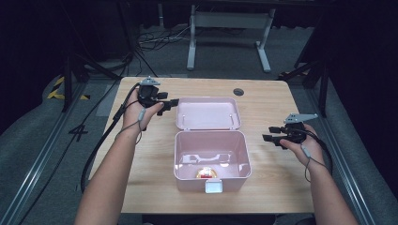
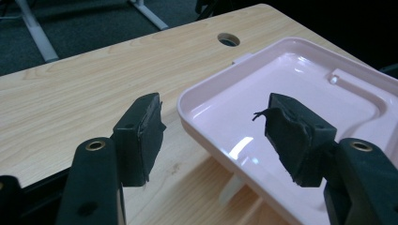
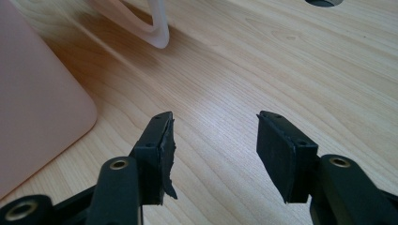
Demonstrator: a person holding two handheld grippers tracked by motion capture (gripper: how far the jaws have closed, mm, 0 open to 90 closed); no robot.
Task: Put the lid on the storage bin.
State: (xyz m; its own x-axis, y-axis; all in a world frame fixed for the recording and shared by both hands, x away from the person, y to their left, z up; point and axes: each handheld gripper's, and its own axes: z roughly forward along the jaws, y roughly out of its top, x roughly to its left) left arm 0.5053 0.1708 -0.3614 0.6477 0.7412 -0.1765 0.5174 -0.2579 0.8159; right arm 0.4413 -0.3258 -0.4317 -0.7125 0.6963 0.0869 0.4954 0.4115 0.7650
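Note:
A pink plastic box (image 1: pixel 212 176) stands open mid-table, its lid (image 1: pixel 208 114) folded back flat behind it. A small red and yellow object (image 1: pixel 205 172) lies in the box near its front wall. My left gripper (image 1: pixel 170 104) hovers open at the lid's left edge; in the left gripper view the lid's corner (image 2: pixel 187 104) sits between the spread jaws of my left gripper (image 2: pixel 213 122), untouched. To the right of the box my right gripper (image 1: pixel 269 133) is held open above bare wood, empty, with the box wall (image 3: pixel 37 103) to its left in the right gripper view (image 3: pixel 213 136).
The wooden table (image 1: pixel 277 178) has a round cable hole (image 1: pixel 239 92) at its back right. A white latch (image 1: pixel 215 187) sticks out from the box's front. Beyond the table are a white desk frame (image 1: pixel 230 28) and loose cables (image 1: pixel 155 40) on the floor.

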